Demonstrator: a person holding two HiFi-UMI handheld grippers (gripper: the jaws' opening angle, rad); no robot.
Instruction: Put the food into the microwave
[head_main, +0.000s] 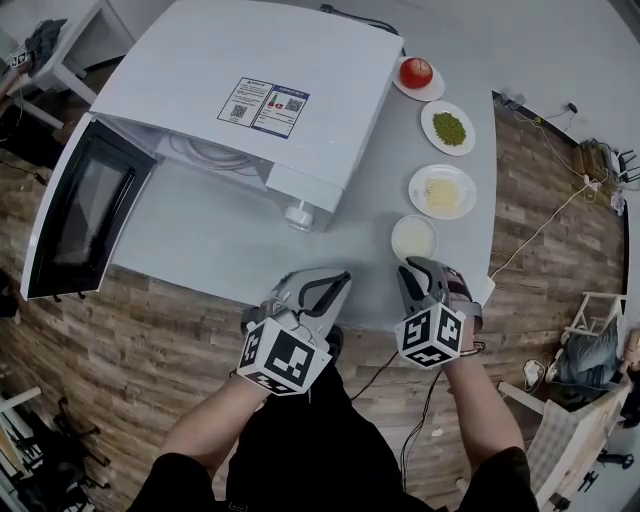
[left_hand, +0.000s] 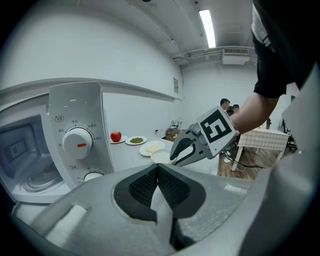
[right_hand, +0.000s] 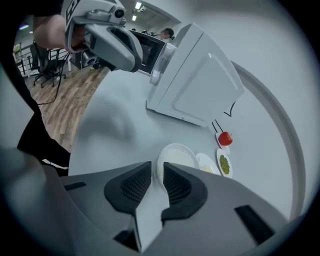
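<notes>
Plainly the microwave (head_main: 270, 60) stands open, its door (head_main: 85, 215) swung wide, well apart from the four plates of food lined along the other edge of the surface (head_main: 220, 240). Carried that far by a rim pinch, the nearest plate (head_main: 414, 238) could tilt and spill. The right hand-held gripper (right_hand: 157, 167) is spread, lined up with that rim but not pressing; a shallow bite would slip. The left hand-held gripper (left_hand: 157, 167) is pressed together, empty.

Bare table (head_main: 220, 240) lies before the open microwave (head_main: 270, 60); its door (head_main: 85, 210) juts left, plates (head_main: 416, 192) line the right.
</notes>
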